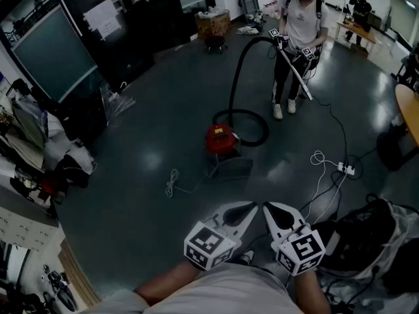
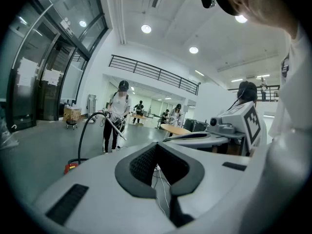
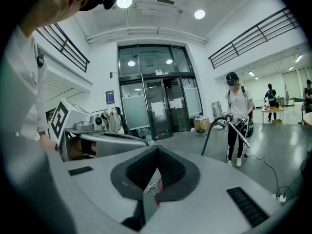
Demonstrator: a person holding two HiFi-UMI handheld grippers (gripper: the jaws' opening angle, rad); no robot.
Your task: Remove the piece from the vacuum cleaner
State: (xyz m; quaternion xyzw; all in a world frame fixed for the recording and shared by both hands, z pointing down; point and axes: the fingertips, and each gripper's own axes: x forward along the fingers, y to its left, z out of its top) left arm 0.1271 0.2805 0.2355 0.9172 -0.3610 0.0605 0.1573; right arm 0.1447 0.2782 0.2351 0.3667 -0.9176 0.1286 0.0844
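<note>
The red vacuum cleaner (image 1: 221,139) stands on the dark floor a few steps ahead of me. Its black hose (image 1: 239,70) arches up to a silver wand (image 1: 296,76), which another person (image 1: 299,25) holds with their own marker-cube grippers. My left gripper (image 1: 253,206) and right gripper (image 1: 267,207) hover side by side low in the head view, far from the vacuum. Both are shut with nothing between the jaws. In the left gripper view the vacuum cleaner (image 2: 71,167) shows beyond the shut gripper (image 2: 157,145). The right gripper (image 3: 156,148) view shows the person (image 3: 237,118) and hose (image 3: 213,124).
A white power strip (image 1: 346,169) with trailing cords lies right of the vacuum, and a loose white cable (image 1: 172,183) lies to its left. A black bag (image 1: 366,234) sits by my right side. A round table edge (image 1: 409,110) is at far right, and a box on a cart (image 1: 213,25) stands at the back.
</note>
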